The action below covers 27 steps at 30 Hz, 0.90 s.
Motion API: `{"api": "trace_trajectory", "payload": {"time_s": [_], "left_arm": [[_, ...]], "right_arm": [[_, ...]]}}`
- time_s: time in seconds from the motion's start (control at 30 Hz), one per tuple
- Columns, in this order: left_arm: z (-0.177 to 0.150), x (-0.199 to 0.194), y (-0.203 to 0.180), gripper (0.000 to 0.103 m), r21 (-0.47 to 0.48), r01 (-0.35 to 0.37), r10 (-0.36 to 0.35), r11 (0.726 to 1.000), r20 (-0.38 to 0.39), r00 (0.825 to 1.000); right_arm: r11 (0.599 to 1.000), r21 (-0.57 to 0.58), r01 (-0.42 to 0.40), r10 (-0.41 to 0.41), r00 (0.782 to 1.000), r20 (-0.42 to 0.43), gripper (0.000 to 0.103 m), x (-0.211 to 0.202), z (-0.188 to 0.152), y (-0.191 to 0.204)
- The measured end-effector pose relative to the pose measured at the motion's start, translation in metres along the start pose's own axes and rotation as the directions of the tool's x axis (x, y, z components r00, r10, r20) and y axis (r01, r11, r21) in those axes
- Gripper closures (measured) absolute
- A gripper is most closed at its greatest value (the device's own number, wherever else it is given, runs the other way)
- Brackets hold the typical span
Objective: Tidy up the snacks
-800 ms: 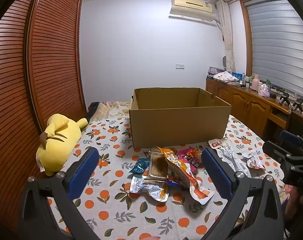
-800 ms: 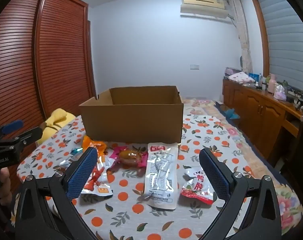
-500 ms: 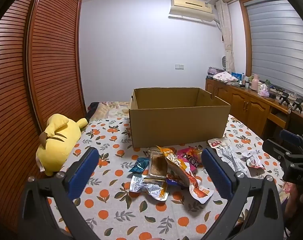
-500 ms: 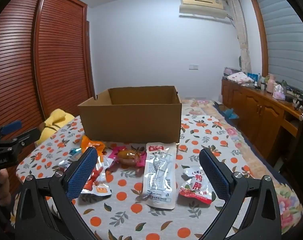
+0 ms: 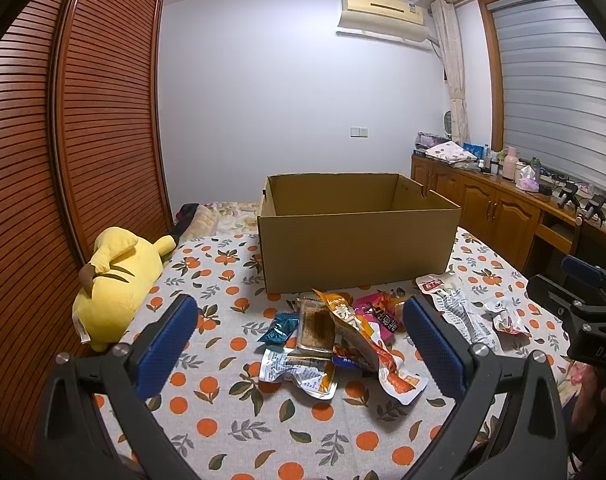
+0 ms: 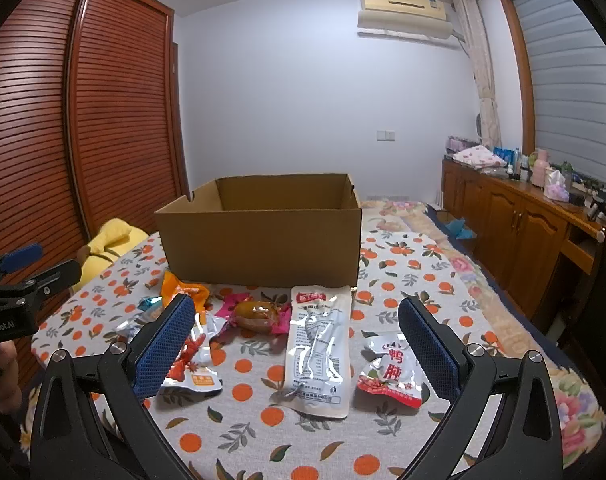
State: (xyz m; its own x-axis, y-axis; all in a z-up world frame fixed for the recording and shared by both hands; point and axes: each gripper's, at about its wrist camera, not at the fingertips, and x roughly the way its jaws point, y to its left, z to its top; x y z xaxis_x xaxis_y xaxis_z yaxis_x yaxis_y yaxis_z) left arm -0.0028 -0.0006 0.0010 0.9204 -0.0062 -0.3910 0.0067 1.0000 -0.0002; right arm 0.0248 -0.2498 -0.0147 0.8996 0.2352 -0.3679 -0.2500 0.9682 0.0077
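Snack packets (image 5: 343, 340) are lying scattered on the orange-print tablecloth (image 5: 231, 412), just in front of the open cardboard box (image 5: 355, 248). Yellow plush toy (image 5: 111, 276) is resting at the table's left edge. Left gripper (image 5: 299, 344) and right gripper (image 6: 299, 340) are both hovering wide open above the packets, holding nothing.

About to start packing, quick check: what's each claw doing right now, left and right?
Left claw: open, holding nothing.
Right claw: open, holding nothing.
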Motion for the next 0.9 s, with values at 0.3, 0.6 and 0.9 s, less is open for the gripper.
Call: {"api": "trace_trajectory", "payload": {"time_s": [0.3, 0.6, 0.9], "left_arm": [[-0.0009, -0.0003, -0.0003, 0.0, -0.001, -0.001, 0.001, 1.0, 0.0, 1.0], [-0.0008, -0.0005, -0.0005, 0.0, 0.0, -0.002, 0.002, 1.0, 0.0, 1.0], [-0.0005, -0.0003, -0.0006, 0.0, 0.001, -0.003, 0.003, 1.0, -0.001, 1.0]], "right_arm": [[1.0, 0.001, 0.0, 0.0, 1.0, 0.001, 0.0, -0.0019, 0.0009, -0.0003], [1.0, 0.001, 0.002, -0.002, 1.0, 0.004, 0.0, -0.0022, 0.0007, 0.0], [1.0, 0.003, 0.0, 0.0, 1.0, 0.004, 0.0, -0.0024, 0.0007, -0.0005]]}}
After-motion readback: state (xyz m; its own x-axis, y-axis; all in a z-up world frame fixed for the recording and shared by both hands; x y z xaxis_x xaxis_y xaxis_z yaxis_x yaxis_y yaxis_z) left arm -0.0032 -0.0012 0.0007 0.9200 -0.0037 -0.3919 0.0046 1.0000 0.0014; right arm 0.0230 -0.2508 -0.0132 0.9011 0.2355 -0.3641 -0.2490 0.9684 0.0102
